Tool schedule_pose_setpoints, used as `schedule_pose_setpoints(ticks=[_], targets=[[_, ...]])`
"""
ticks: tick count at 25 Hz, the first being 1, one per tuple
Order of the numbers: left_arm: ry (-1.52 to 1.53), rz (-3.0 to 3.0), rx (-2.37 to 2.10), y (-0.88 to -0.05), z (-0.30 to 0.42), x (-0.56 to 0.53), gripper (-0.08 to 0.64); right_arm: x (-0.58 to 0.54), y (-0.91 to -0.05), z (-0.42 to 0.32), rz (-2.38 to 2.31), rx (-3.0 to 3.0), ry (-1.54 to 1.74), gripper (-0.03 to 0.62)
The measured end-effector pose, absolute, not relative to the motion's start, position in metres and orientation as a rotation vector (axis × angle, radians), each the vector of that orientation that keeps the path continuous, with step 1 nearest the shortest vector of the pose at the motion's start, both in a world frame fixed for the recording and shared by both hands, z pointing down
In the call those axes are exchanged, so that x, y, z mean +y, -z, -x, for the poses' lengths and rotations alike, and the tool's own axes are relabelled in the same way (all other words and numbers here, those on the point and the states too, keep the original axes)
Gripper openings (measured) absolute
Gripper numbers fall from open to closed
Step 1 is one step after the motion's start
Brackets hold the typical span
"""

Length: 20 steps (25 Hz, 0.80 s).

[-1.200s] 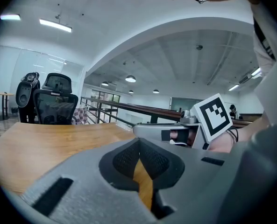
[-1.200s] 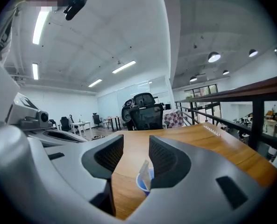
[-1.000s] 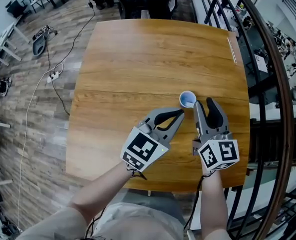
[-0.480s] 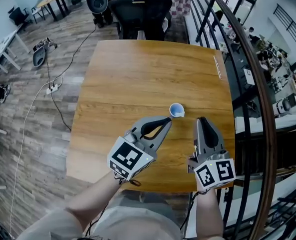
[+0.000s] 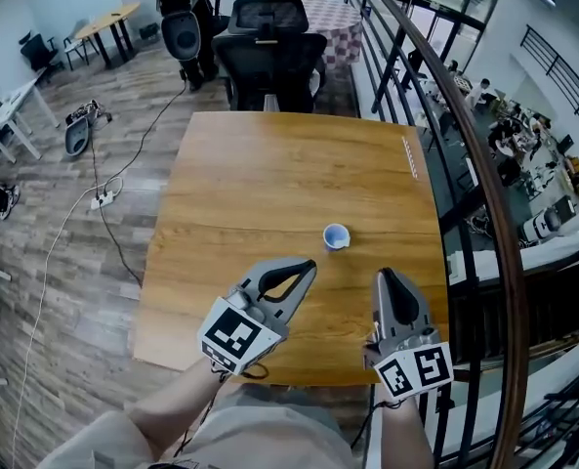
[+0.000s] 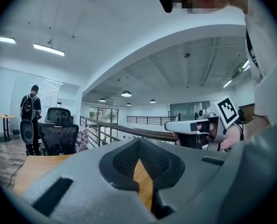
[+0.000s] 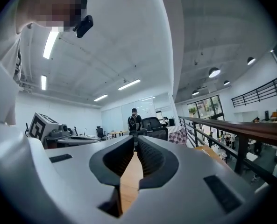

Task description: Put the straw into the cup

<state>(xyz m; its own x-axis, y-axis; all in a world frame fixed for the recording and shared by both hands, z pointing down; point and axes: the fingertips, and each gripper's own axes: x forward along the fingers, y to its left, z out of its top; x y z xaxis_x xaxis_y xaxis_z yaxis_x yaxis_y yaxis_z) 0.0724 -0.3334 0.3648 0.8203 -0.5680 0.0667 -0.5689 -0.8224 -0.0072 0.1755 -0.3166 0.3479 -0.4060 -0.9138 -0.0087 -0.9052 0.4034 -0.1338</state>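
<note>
Drawn back from the cup [image 5: 336,235], both grippers are clenched empty, the right gripper [image 5: 385,276] having just been closing, the left gripper [image 5: 307,265] nearer the cup standing ahead between them on the desk [image 5: 260,184]; no straw shows.

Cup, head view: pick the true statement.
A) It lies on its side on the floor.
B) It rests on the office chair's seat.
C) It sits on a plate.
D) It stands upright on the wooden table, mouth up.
D: the cup stands on the wooden table, and its round open rim faces up toward the camera.
</note>
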Motion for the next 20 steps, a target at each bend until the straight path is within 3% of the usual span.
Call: schedule_pose_setpoints(ticks=[10,20], targets=[[-0.104,-2.987,-0.83,-0.358,-0.07,-0.29,0.014,-0.265,-0.361,-0.162,1.738,2.779,0.086,0.033],[-0.164,-2.962,-0.79,-0.379,-0.064,-0.255,0.014,-0.233,-0.385,-0.151,1.736,2.804,0.261,0.031]])
